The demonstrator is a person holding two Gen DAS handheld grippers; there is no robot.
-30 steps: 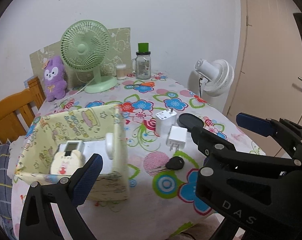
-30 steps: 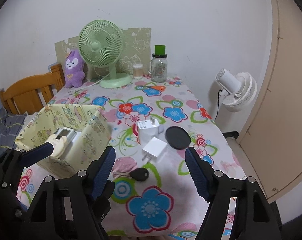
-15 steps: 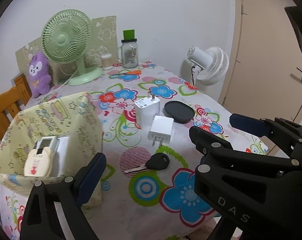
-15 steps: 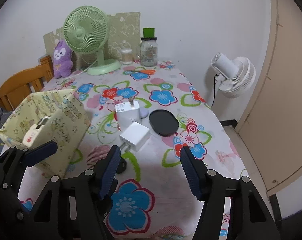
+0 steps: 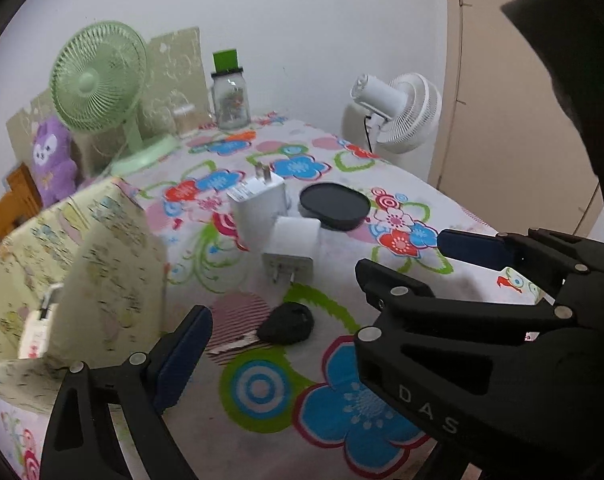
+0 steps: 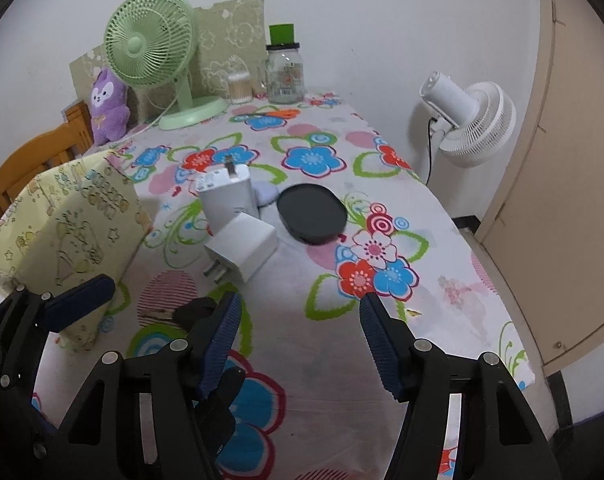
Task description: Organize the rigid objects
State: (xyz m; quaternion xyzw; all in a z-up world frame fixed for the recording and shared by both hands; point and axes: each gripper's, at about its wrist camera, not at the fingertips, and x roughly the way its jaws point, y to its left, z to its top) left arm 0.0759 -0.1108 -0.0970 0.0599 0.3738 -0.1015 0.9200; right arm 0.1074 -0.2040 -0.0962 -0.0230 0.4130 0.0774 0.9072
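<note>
A black key (image 5: 288, 324) lies on the flowered tablecloth (image 5: 342, 400), just ahead of my left gripper (image 5: 302, 356). That gripper is open wide; one blue pad (image 5: 182, 352) shows, the other is hidden behind my right gripper (image 5: 406, 256). Beyond the key a white charger (image 5: 292, 248) lies flat, a second charger (image 5: 258, 208) stands upright, and a black oval disc (image 5: 334, 206) sits to the right. The yellow fabric box (image 5: 102, 260) at left holds a white device (image 5: 34, 336). My right gripper (image 6: 300, 340) is open over bare cloth, its left finger partly hiding the key (image 6: 194, 312).
At the table's far end stand a green fan (image 6: 150, 40), a purple plush toy (image 6: 108, 108) and a glass jar (image 6: 284, 76). A white floor fan (image 6: 474, 120) and a door (image 6: 562, 160) lie past the right table edge. A wooden chair (image 6: 34, 160) is at left.
Both grippers have come down and forward toward the table, so the key and chargers look nearer. The right gripper's jaws have narrowed somewhat; the left stays wide.
</note>
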